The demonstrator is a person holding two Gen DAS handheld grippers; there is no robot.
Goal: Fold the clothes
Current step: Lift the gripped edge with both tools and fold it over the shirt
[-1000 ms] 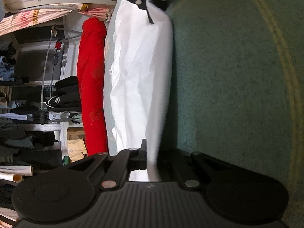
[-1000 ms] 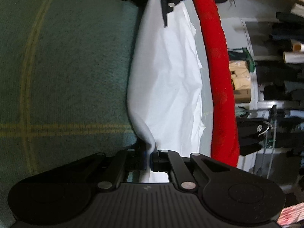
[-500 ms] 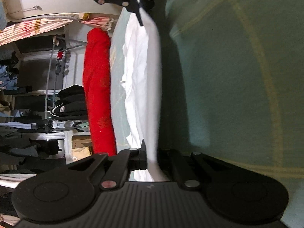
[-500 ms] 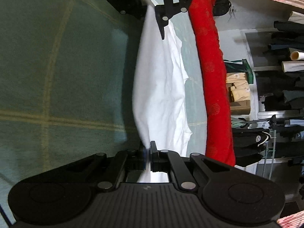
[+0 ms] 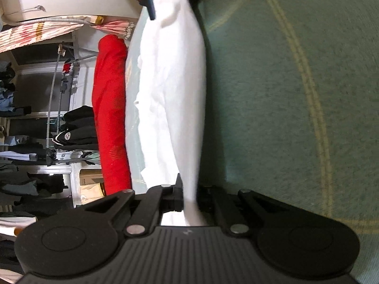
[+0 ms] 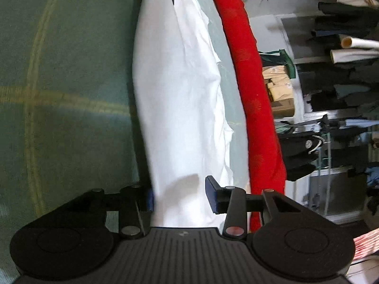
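The white garment (image 5: 173, 90) lies in a long fold on the green blanket (image 5: 284, 94), beside a red roll (image 5: 110, 108). The left gripper (image 5: 189, 196) pinches one end to anchor the fold; the right gripper (image 6: 180, 195) has just been opening (cloth between its parted jaws, unpressed), apparently releasing.

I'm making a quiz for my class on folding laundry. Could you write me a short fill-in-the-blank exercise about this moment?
1. The garment stretched between the two grippers is ____ in colour.
2. The left gripper is ____ on the garment.
3. The right gripper has its jaws ____, having just been opening.
4. The long roll beside the garment is ____.

Missing words: white; shut; open; red
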